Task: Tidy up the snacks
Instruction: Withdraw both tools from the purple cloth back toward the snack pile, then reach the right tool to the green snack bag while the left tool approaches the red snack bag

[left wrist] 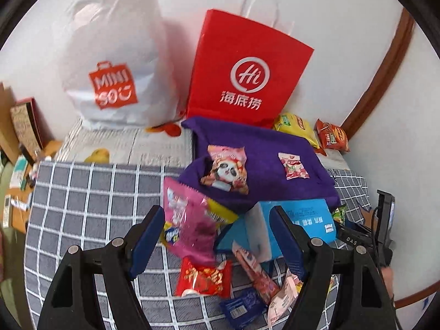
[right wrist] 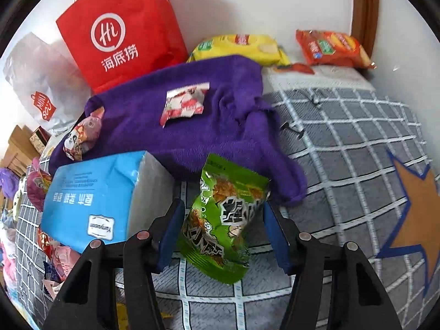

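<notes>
In the right wrist view a green snack packet (right wrist: 222,220) stands tilted on the checked bedspread (right wrist: 343,137). It fills the gap of my right gripper (right wrist: 223,206), and both blue pads touch its sides. In the left wrist view a pink snack packet (left wrist: 189,220) sits between the fingers of my left gripper (left wrist: 217,210), close to the left pad (left wrist: 148,233) and well clear of the right one. Below it lie a red packet (left wrist: 203,277) and several small wrappers. A panda packet (left wrist: 228,173) and a red-and-white packet (left wrist: 293,165) rest on a purple cloth (left wrist: 261,143).
A red paper bag (left wrist: 247,74) and a white plastic bag (left wrist: 115,63) lean on the wall behind. A blue tissue pack (right wrist: 93,198) lies left of my right gripper. Yellow (right wrist: 242,46) and orange (right wrist: 332,46) packets lie by the wall. Boxes (left wrist: 24,126) stand at the far left.
</notes>
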Motion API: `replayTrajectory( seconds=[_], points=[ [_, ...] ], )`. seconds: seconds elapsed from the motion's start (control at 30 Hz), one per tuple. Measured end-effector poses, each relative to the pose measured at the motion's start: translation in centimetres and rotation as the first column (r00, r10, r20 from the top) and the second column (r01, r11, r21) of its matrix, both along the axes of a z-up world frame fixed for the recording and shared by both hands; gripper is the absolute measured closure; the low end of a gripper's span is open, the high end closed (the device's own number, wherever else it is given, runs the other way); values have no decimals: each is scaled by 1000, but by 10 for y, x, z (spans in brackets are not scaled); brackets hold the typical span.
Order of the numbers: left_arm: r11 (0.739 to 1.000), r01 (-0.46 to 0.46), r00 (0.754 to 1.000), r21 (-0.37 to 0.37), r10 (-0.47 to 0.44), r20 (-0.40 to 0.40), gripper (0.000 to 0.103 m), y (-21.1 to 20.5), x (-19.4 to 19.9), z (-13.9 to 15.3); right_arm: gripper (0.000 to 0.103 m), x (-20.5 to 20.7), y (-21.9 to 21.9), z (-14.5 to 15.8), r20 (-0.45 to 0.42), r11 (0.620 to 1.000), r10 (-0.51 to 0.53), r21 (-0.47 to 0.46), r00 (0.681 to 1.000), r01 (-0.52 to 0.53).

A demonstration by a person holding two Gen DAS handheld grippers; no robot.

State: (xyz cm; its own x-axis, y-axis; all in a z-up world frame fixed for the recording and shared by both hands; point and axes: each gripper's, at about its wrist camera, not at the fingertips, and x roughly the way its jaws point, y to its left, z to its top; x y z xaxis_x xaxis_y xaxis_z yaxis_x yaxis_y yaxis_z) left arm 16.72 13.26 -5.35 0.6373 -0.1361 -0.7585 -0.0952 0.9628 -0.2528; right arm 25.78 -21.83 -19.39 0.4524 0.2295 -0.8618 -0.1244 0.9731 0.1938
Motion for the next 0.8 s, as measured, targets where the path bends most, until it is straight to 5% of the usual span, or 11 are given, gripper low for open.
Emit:
replayTrajectory(
  seconds=[0.37,0.43,0.73,0.8],
  points=[
    [1000,0,999,1,0,-43,26,-1,-22,-26,58,-43,-9,43,85,1000,-1,25,996,-1],
    [1000,4,999,1,-4,-54,26,-3,-26,-32,73,-53,-8,49,89,1000,5,28,996,-8],
    [1000,-2,992,-6,2,-129,26,-10,-37,-63,74,-67,-9,38,57,999,34,38,998,-36],
    [1000,-4,990,-6,3,-141,26,-10,-38,-66,66,-65,-9,36,58,998,34,49,998,-37]
  ],
)
